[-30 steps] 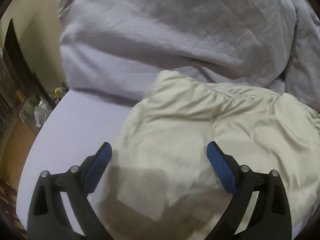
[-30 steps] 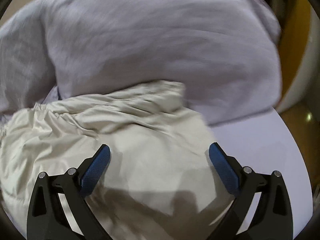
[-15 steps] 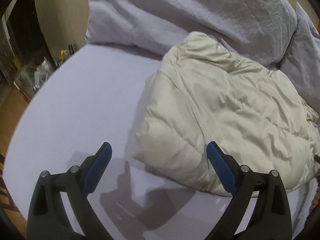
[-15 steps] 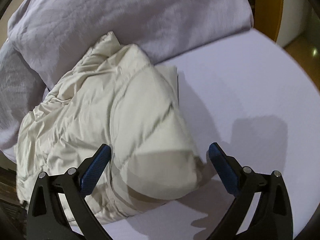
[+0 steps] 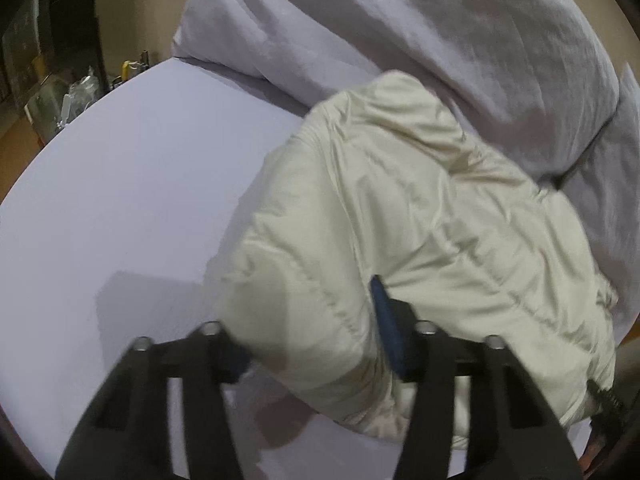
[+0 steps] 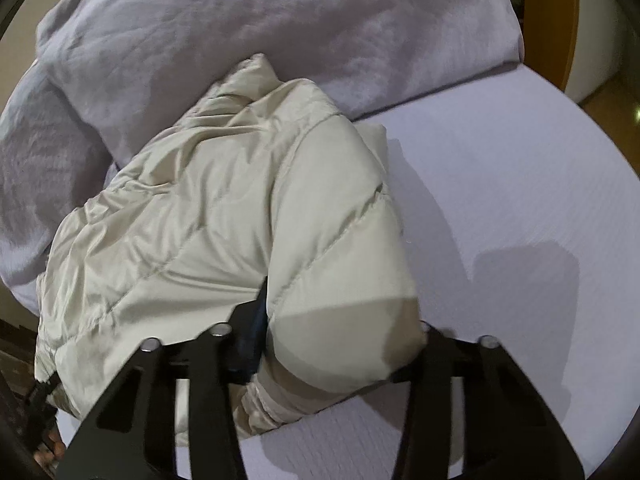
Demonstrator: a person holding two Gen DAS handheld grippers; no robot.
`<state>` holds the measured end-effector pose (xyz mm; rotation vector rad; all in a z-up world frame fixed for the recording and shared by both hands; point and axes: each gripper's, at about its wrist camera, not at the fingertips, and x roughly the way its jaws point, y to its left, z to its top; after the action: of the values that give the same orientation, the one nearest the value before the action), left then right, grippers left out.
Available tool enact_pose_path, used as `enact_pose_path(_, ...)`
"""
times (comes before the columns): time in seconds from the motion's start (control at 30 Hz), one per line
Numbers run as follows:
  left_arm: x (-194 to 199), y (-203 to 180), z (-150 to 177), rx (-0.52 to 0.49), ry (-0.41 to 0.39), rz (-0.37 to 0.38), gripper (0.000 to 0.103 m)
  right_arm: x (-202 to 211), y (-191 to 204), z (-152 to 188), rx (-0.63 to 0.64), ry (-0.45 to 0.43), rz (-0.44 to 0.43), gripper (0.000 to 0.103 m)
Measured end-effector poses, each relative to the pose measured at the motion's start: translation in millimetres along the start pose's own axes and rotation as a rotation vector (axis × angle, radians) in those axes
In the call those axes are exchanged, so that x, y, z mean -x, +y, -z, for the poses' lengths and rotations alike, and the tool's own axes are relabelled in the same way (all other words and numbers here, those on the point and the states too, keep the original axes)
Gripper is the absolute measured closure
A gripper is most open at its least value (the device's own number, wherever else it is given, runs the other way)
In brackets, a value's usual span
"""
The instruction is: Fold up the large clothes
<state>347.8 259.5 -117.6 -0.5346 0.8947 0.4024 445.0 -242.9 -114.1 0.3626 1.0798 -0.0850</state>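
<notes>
Presently the left gripper has just been closing, and its jaws now stand narrowed about a padded corner of the cream puffer jacket. One blue pad presses into the quilting on the right side; the opposite pad is largely buried under the bulging fabric, which fills the gap between the jaws. The grip reads as clamped on the garment.

The right gripper has likewise just been closing. Its jaws pinch the other near corner of the cream puffer jacket; a blue pad shows at the left of the bulge, while the far pad is hidden behind the puffed cloth. Fabric swells up between the two black arms, so this hold also reads as clamped.

The jacket lies bundled on the bed, its near end at the front edge of the mattress and its far end touching the grey duvet heaped along the back edge. A dark strap or cord end trails from the garment at the front edge. The lilac sheet is bare to either side of the jacket, carrying the grippers' shadows. Beyond the left edge of the bed, cluttered items stand near the wall, too blurred to identify. A wooden frame rises beyond the far right corner.
</notes>
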Motion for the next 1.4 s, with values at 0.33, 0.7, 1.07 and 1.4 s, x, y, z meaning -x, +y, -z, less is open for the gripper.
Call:
enact_pose_path(0.33, 52, 35, 19, -0.03, -0.065, 0.002, 0.072, 54, -11, 48, 0.042, 0.013, -0.104, 0.068)
enact_pose_path(0.7, 115, 110, 90, -0.013, -0.069, -0.023, 0.072, 114, -26, 134, 0.099, 0.031, -0.16, 0.068)
enact_pose_path(1.07, 125, 135, 110, 0.062, -0.045, -0.06, 0.046, 161, -22, 147, 0.2, -0.036, -0.061, 0.041)
enact_pose_path(1.4, 112, 136, 111, 0.097, -0.024, -0.058, 0.022, 172, 38, 140, 0.384, -0.107, -0.07, 0.035)
